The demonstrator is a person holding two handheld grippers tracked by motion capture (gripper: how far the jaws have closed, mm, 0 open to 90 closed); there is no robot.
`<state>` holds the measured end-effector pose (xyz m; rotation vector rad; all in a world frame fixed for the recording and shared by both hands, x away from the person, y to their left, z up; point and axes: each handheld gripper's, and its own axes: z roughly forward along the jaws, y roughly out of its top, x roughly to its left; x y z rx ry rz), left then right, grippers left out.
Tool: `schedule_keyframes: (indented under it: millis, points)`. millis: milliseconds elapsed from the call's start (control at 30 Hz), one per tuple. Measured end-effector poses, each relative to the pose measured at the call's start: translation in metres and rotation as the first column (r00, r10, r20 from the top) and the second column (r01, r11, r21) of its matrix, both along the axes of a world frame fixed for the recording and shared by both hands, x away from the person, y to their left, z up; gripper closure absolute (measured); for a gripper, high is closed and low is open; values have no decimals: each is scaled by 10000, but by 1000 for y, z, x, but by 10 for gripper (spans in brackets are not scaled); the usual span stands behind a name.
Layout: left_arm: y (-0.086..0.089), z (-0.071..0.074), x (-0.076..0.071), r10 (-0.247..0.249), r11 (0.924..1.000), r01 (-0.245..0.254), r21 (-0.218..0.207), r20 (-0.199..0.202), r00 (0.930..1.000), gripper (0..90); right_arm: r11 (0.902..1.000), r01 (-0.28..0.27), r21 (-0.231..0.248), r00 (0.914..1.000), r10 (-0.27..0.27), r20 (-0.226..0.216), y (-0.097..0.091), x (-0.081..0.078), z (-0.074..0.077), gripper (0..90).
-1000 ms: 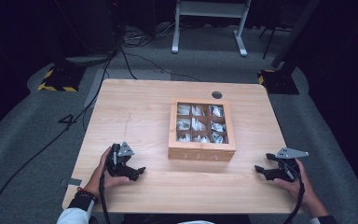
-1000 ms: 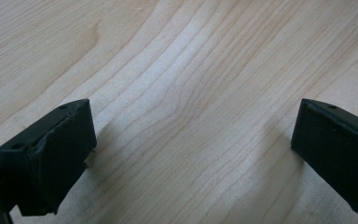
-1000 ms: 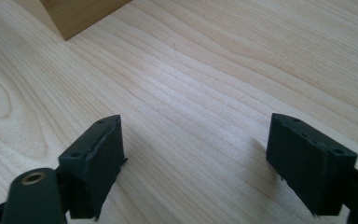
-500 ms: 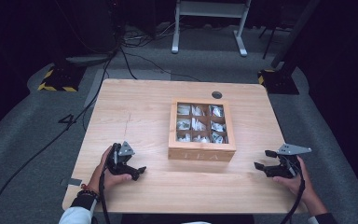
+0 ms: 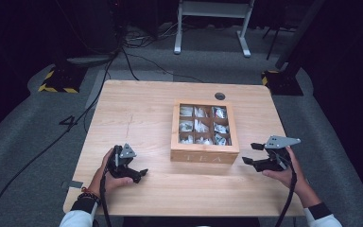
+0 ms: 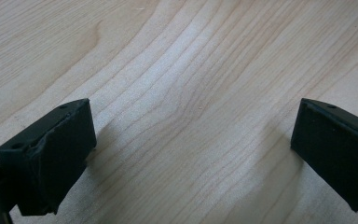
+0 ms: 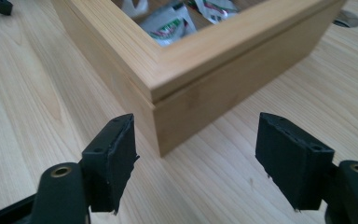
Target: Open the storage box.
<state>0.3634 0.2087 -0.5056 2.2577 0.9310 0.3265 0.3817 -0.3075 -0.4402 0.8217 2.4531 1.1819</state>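
A wooden tea box (image 5: 204, 153) with a windowed lid stands shut at the middle of the table (image 5: 137, 109), with tea bags (image 5: 198, 125) showing in its compartments. My right gripper (image 5: 250, 153) hovers just right of the box's near right corner, its jaws pointing at it. In the right gripper view that corner (image 7: 205, 93) lies a little ahead of my right gripper (image 7: 198, 158). Its jaws have just been closing a little and stand open with nothing between the pads. My left gripper (image 5: 139, 175) rests open on the wood at the near left, over bare table in the left gripper view (image 6: 193, 144).
A round cable hole (image 5: 220, 96) sits in the table behind the box. The table's front edge runs close beneath both hands. Cables and a metal stand (image 5: 212, 28) lie on the floor beyond the far edge.
My right gripper has risen off the table and moved left toward the box's corner. The left gripper and the box have stayed still.
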Motion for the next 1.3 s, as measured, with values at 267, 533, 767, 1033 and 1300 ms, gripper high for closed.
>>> schedule_keyframes:
  millis: [267, 533, 767, 1033, 1300]
  points:
    - [0, 0, 0, -3, 10000, 3, 1, 0, 10000, 3, 9998, -174, -112, 9998, 173, -136, 25, 11, 3, 312]
    - [0, 0, 0, -6, 10000, 6, 4, 5, 10000, 3, 9991, -300, -290, 9995, 296, -139, 39, 16, 1, 298]
    - [0, 0, 0, -5, 10000, 5, 3, 3, 10000, 3, 9991, -208, -364, 9991, 194, -371, 42, 21, -3, 275]
    - [0, 0, 0, 79, 10000, -79, 32, -9, 10000, 3, 9998, -161, -152, 9988, 153, -475, 42, 21, -2, 279]
    - [-2, 7, 2, 41, 9995, -43, -323, -58, 10000, 220, 9999, -98, 46, 9988, 100, -480, 41, 21, 3, 277]
